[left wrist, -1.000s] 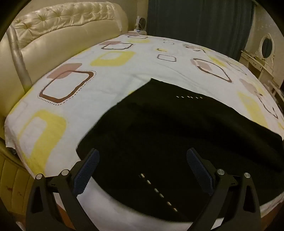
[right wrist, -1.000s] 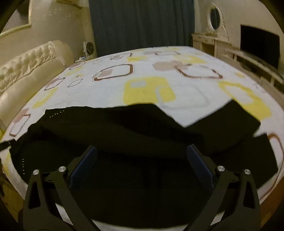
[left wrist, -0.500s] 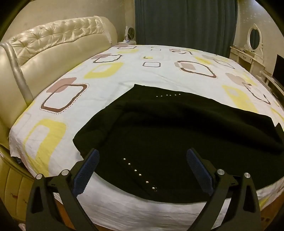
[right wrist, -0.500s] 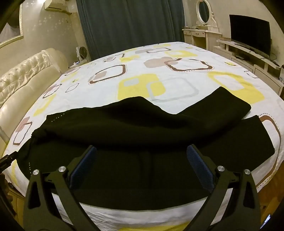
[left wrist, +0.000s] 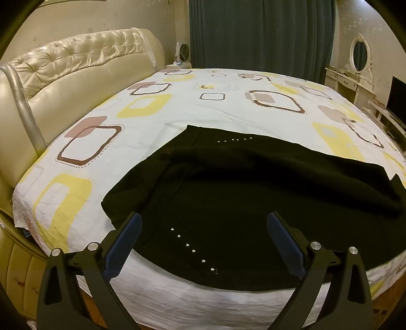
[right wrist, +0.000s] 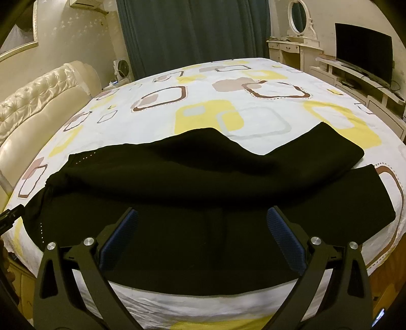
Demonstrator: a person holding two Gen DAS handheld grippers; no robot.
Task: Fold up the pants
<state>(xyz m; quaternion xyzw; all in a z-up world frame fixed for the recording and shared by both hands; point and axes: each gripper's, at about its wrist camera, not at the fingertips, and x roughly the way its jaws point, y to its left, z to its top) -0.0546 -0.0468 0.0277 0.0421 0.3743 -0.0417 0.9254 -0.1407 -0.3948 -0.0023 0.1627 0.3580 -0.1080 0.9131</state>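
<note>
Black pants (left wrist: 241,193) lie spread across the near part of a bed, waist end to the left with rows of small silver studs, legs running right. One leg lies folded over the other; in the right wrist view (right wrist: 203,177) the leg ends sit at the right. My left gripper (left wrist: 203,241) is open and empty, held above the waist end near the bed's front edge. My right gripper (right wrist: 200,238) is open and empty above the middle of the pants. Neither touches the fabric.
The bed sheet (left wrist: 228,101) is white with yellow and brown squares. A padded cream headboard (left wrist: 63,71) stands at the left. Dark curtains (right wrist: 190,30), a dressing table with an oval mirror (right wrist: 299,17) and a TV (right wrist: 362,50) stand beyond the bed.
Both grippers have pulled back and up from the pants, staying open, so more of the bed shows. The pants have not moved.
</note>
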